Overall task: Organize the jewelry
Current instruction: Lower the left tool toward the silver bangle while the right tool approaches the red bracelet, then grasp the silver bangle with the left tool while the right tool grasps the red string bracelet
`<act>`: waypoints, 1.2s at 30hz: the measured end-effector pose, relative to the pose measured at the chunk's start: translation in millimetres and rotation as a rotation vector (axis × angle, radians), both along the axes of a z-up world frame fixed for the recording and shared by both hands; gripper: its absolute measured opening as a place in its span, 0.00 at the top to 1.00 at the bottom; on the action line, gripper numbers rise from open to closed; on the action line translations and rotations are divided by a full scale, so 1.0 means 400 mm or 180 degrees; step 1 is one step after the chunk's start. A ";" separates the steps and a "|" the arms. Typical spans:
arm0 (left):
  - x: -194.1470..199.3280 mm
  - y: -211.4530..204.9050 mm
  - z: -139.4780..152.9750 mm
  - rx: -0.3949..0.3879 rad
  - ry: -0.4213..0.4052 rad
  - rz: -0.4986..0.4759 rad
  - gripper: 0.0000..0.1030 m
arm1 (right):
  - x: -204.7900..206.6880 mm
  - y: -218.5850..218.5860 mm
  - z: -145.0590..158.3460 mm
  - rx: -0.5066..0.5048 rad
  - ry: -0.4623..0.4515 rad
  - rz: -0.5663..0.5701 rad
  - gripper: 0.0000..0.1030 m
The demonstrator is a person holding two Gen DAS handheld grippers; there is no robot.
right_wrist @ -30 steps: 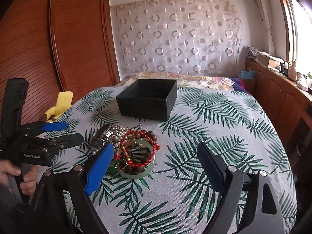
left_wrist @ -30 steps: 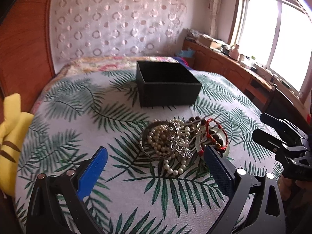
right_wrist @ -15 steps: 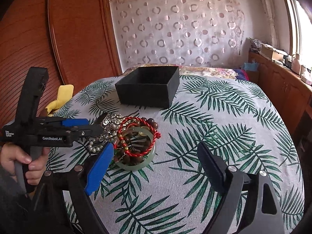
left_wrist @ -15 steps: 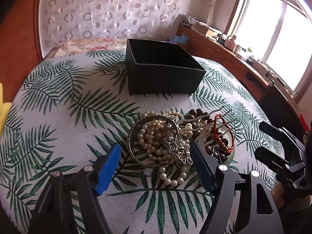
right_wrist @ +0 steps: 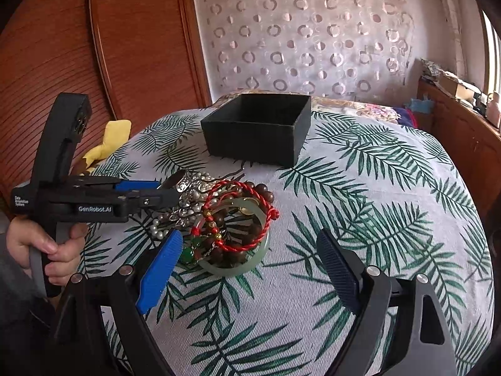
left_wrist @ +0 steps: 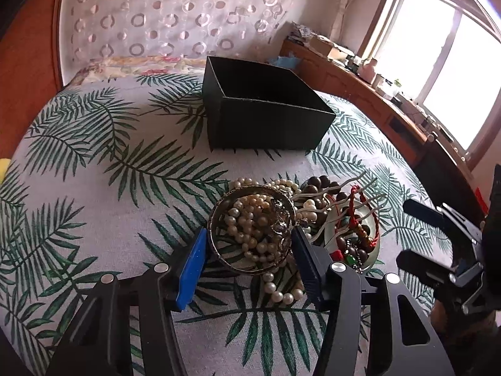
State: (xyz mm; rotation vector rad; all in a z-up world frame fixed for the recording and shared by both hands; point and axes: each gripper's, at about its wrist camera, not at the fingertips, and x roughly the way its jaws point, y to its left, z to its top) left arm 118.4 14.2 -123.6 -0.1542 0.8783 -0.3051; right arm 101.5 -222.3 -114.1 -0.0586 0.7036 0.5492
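1. Step: first pick from the tangled jewelry pile; open black square box (left_wrist: 266, 116) at 12 o'clock looks empty.
2. Left gripper (left_wrist: 249, 255) fingers narrowed around the round silver metal bangle (left_wrist: 250, 225), pads just beside or touching its rim; can't tell if clamped.
3. Right gripper (right_wrist: 250, 263) fingers wide, holding nothing; pale green jade bangle (right_wrist: 235, 250) sits near its blue finger, approx 10 o'clock.
4. Next, I'd judge: pinch firmly, lift w/o dragging the white pearl strand (left_wrist: 250, 235).

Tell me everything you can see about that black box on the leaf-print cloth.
The black box is a square, lidless container with straight walls, matte and dark like covered cardboard. It sits upright and level on the leaf-print cloth, beyond the pile of jewelry and apart from it. What shows of its inside looks dark and bare, though the floor is partly hidden. Neither gripper touches it; only the cloth beneath does.
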 end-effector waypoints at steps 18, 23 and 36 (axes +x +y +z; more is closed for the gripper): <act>-0.027 0.013 0.015 0.0116 -0.0150 0.0103 0.49 | 0.105 0.074 -0.027 -0.0048 0.0407 0.0388 0.20; -0.042 0.027 0.032 0.0144 -0.0256 0.0183 0.49 | 0.111 0.089 -0.037 -0.0113 0.0422 0.0440 0.21; -0.031 0.048 0.006 0.0216 -0.0144 0.0249 0.49 | 0.124 0.085 -0.023 -0.0137 0.0413 0.0499 0.61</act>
